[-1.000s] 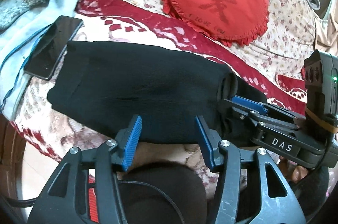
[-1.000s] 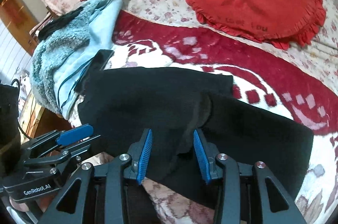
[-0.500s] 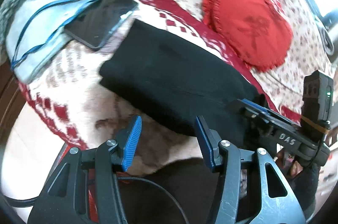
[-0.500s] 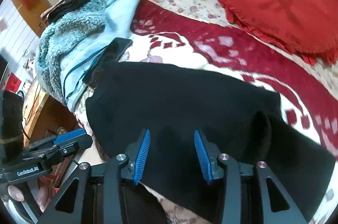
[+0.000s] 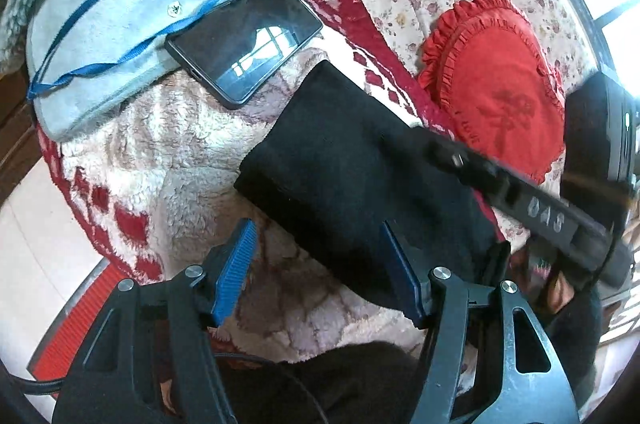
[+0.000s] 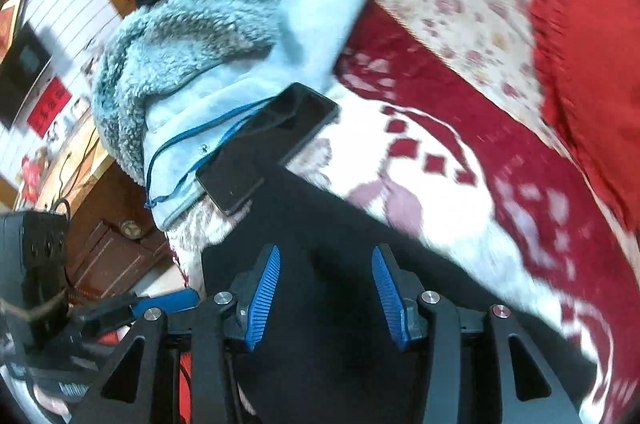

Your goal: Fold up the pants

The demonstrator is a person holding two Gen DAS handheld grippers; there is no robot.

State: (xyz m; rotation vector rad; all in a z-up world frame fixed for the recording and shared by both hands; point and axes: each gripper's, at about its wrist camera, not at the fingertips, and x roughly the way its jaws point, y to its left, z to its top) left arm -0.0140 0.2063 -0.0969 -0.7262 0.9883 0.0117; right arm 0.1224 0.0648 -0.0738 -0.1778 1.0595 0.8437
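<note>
The black pants (image 5: 352,168) lie folded in a compact block on the red and white fleece blanket (image 5: 168,152). My left gripper (image 5: 316,272) is open and empty, just off the near edge of the pants, its right finger over the fabric. My right gripper (image 6: 326,292) is open, its fingers spread above the black pants (image 6: 328,248) with nothing pinched. The right gripper's body (image 5: 532,200) crosses the left wrist view over the pants. The left gripper's body (image 6: 60,324) shows at lower left of the right wrist view.
A black phone (image 5: 244,40) lies by the far corner of the pants, partly on a light blue fleece jacket (image 5: 120,16) with a blue cord. A red heart-shaped cushion (image 5: 496,84) lies behind on a floral sheet. The bed edge and floor (image 5: 24,232) are at left.
Both grippers have swung left towards the phone end of the pants. The right gripper, earlier around a raised fold, now stands over flat fabric. The pants look more compact.
</note>
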